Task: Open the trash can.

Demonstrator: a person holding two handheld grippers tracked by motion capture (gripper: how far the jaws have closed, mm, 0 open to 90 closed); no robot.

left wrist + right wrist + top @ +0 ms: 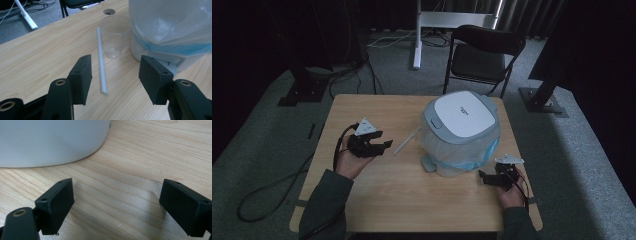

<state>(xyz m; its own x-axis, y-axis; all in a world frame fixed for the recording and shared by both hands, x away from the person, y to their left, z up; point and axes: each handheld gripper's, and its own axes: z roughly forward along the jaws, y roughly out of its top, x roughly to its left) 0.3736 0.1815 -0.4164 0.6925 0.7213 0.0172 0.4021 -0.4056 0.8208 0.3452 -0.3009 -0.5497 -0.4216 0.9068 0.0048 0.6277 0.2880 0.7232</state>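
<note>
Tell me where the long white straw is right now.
In the left gripper view, the long white straw lies flat on the wooden table, ahead of the open left gripper, beside the clear plastic cup and left of the bag-lined white bin.

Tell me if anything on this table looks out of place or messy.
Nothing is spilled or damaged. The white straw lies flat on the table beside the clear cup rather than in it, and the bin liner bunches loosely over the bin.
</note>
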